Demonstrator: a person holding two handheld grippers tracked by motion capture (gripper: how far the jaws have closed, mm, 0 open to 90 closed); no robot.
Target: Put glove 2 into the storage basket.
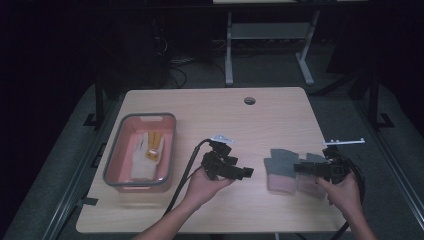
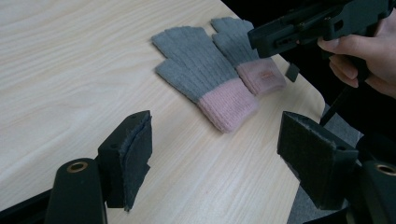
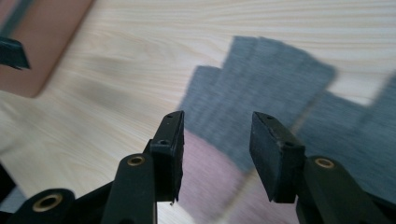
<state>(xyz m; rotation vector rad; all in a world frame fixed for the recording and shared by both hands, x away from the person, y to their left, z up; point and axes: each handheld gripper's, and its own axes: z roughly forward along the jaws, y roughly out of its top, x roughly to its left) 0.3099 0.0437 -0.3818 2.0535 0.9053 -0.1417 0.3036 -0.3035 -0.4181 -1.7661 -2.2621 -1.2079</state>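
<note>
One white glove is already laid in the pink bin, while two grey gloves remain on the table right of it, nothing yet gripped by the part-open right gripper above them or the open, empty left gripper.

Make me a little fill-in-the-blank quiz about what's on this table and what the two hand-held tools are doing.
1. The two grey gloves lying on the table have cuffs coloured ____.
2. The white glove with yellow patches lies inside the ____.
3. The right tool hovers over the grey gloves with its jaws ____, gripping nothing.
4. The left tool holds ____ between its jaws.

Missing words: pink; tray; open; nothing
</note>
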